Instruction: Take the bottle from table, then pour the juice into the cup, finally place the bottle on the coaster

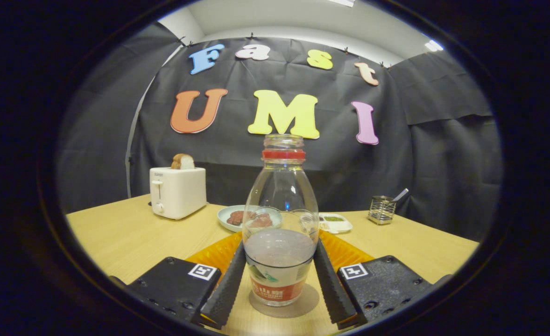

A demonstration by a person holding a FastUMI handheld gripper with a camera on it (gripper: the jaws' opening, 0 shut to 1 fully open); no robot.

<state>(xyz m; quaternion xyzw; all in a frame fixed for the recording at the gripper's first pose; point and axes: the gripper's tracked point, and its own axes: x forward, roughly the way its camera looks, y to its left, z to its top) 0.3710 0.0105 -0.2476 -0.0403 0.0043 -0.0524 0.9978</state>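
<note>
Bottle (280, 224): one, upright, long axis vertical, open neck up, standing on the coaster (284, 303)
Gripper (279, 284): fingers flank the bottle's lower body; whether both press it, cannot tell
Behind: one toaster (177, 191), one plate (230, 218), one orange mat (219, 254)

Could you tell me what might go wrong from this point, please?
The bottle stands uncapped on the coaster, with both fingers against its sides. A skewed release could tip it and spill the remaining liquid. Drawing the gripper back unevenly might drag the bottle off the coaster.
</note>
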